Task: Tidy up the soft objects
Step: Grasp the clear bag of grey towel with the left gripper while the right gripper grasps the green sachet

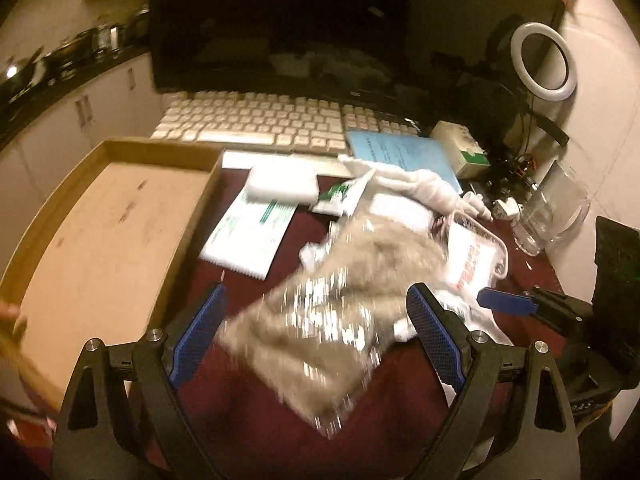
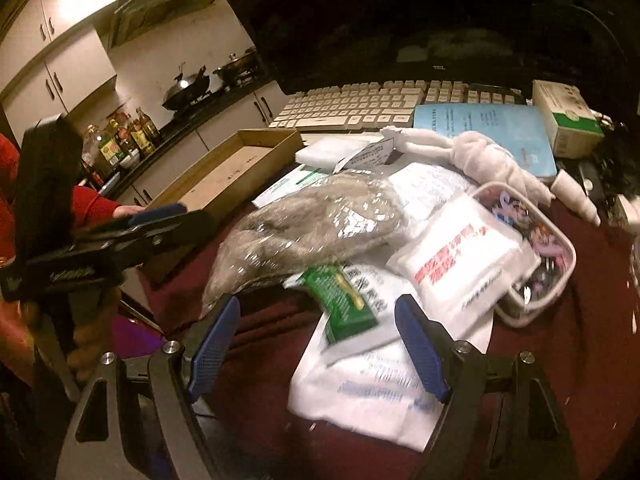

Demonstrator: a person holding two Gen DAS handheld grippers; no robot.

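Both grippers wide open, empty: left gripper (image 1: 316,336) straddled crinkly bagged fluff (image 1: 340,300) for grabbing; cardboard tray (image 1: 100,232) waited alongside; right gripper (image 2: 318,344) hovered.

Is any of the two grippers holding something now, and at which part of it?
Nothing is held. The left gripper is open around the clear plastic bag of grey stuff without closing. The right gripper is open above the green packet.

Both grippers (image 1: 316,320) (image 2: 318,336) wide apart
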